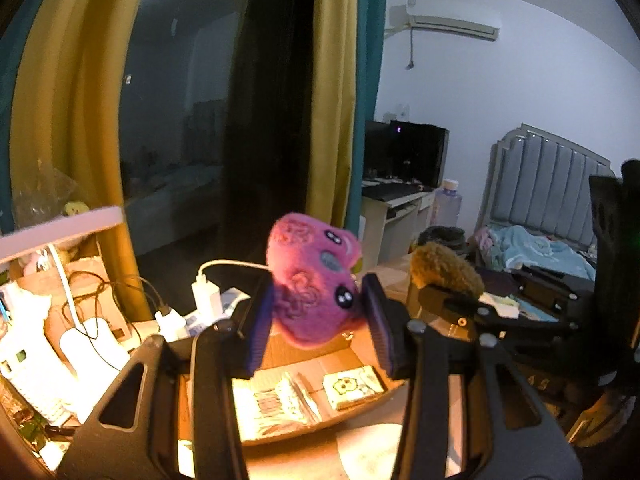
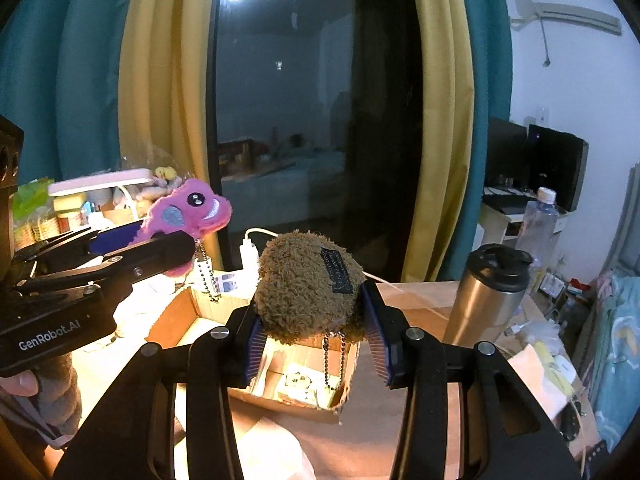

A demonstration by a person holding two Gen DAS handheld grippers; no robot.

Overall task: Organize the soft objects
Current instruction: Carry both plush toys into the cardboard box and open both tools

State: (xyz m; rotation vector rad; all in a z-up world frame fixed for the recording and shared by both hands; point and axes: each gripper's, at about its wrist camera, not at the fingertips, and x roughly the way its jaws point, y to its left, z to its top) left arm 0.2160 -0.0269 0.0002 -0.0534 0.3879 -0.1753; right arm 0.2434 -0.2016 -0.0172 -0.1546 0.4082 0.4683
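Observation:
My left gripper (image 1: pixel 318 312) is shut on a pink plush toy (image 1: pixel 312 280) with black eyes and holds it above an open cardboard box (image 1: pixel 304 360). The pink toy also shows in the right wrist view (image 2: pixel 188 212), up at the left. My right gripper (image 2: pixel 316 328) is shut on a brown fuzzy plush (image 2: pixel 308 284) with a dark label and a bead chain, held above the same box (image 2: pixel 224 308). The brown plush shows in the left wrist view (image 1: pixel 446 270), to the right of the pink toy.
The box holds patterned packets (image 1: pixel 352 386). A steel thermos (image 2: pixel 486 292) and a clear bottle (image 2: pixel 538 220) stand to the right. Chargers and cables (image 1: pixel 204 292) and a white desk lamp (image 1: pixel 60 228) lie to the left. Curtains and a dark window are behind.

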